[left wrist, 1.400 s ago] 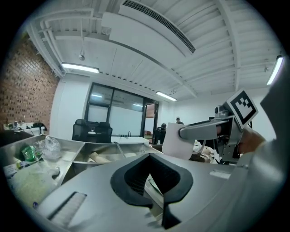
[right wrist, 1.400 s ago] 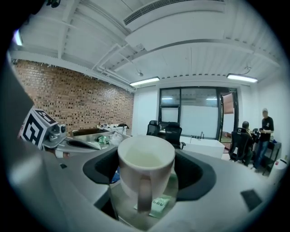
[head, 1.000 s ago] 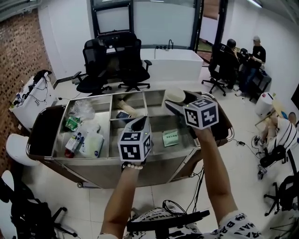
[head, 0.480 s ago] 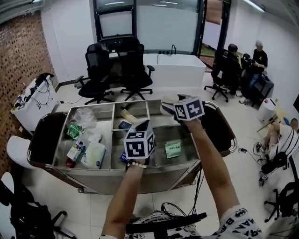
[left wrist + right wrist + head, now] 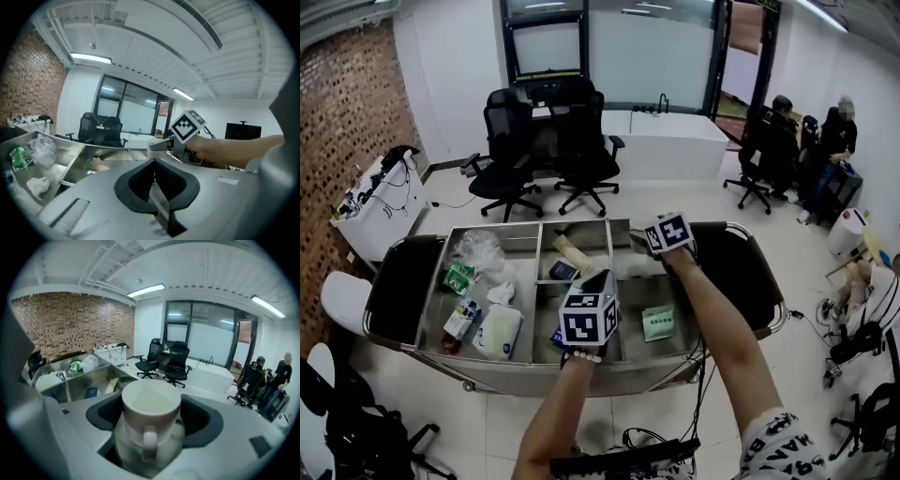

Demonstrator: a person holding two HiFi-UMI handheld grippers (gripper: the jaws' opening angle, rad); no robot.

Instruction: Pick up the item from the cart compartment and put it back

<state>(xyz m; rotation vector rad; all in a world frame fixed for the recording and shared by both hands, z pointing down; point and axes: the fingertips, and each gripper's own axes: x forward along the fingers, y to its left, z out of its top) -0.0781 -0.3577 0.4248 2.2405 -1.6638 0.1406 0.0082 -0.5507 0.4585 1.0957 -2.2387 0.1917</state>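
Over the cart [image 5: 506, 370], near its far edge on the right half, we see one white mug [image 5: 151, 414] clamped between the jaws of the right gripper [image 5: 649, 238]. We count two grippers, one mug, one green packet [image 5: 657, 322] lying flat in the near right compartment, and two black office chairs [image 5: 586, 141] beyond the far edge. The mug is plain, glossy and empty, its loop handle facing the gripper's camera and its mouth facing away. The right forearm stretches far across the cart, the gripper tipped downward. The left gripper [image 5: 598, 281] hangs above the middle compartment by the near edge, its jaws closed together on nothing.
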